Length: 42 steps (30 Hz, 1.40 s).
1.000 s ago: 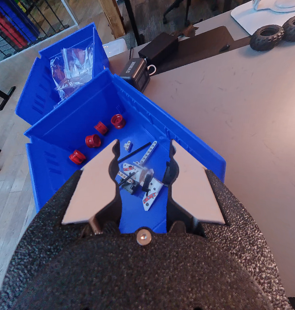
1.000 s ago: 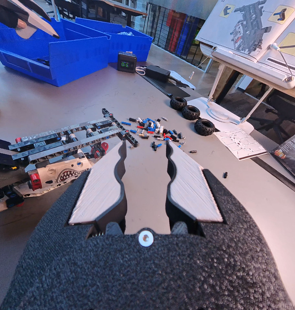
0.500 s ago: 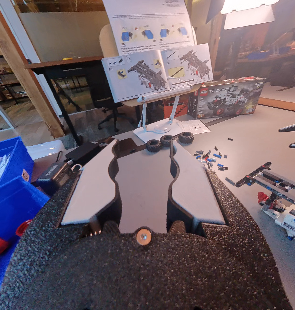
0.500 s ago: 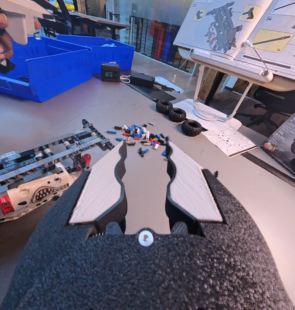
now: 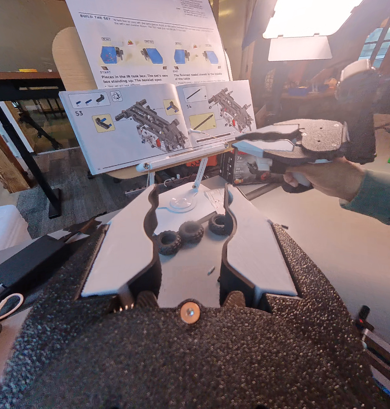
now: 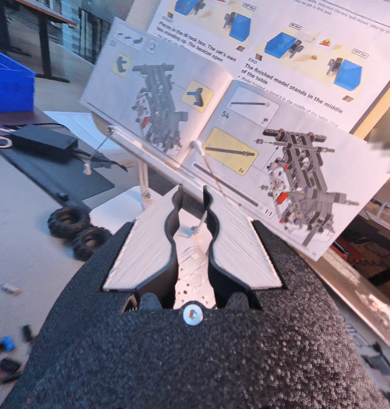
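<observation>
Centrally, an open instruction booklet (image 5: 156, 124) is propped on a white stand (image 5: 183, 202) at the far edge of the grey table (image 5: 322, 243), its long axis running left to right, and both grippers are pointed at it. Just ahead of the left gripper (image 5: 190, 194), held apart and empty, three black tyres (image 5: 190, 231) are lined up beside the stand's base. Nearer the pages, the right gripper (image 6: 191, 190) is raised by a hand (image 5: 322, 177), its jaws narrowly parted and clamped on nothing; a small grey pin (image 5: 211, 270) lies between the left fingers.
</observation>
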Each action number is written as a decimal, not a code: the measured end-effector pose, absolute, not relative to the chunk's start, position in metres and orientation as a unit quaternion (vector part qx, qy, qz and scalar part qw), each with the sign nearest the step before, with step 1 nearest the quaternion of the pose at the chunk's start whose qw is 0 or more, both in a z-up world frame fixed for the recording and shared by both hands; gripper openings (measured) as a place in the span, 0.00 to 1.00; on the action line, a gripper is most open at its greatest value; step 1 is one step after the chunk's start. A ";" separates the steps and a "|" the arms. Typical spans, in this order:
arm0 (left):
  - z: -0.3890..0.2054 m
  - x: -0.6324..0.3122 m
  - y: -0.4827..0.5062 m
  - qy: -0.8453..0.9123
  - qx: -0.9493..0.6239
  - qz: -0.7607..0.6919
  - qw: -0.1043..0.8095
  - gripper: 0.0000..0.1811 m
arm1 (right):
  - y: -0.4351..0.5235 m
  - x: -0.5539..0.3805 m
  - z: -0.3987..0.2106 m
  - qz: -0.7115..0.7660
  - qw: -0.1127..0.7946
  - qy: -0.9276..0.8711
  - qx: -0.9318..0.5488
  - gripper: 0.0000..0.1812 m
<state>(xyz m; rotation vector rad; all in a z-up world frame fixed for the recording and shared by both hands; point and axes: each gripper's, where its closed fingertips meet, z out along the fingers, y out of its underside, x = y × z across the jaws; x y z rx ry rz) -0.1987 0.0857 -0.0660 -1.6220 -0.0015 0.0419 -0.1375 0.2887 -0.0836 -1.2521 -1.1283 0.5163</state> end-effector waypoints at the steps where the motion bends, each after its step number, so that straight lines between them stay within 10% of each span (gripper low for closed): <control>1: -0.066 -0.204 0.093 -0.004 -0.725 0.021 0.688 0.33 | 0.304 -0.148 -0.079 0.211 0.639 -0.497 -0.548 0.12; 13: -0.070 -0.266 0.193 -0.042 -0.738 0.047 0.671 0.32 | 0.358 -0.175 -0.073 0.108 0.670 -0.519 -0.519 0.00; 42: -0.091 -0.300 0.260 -0.076 -0.749 0.114 0.648 0.40 | 0.355 -0.080 -0.132 0.513 0.480 -0.197 -0.684 0.30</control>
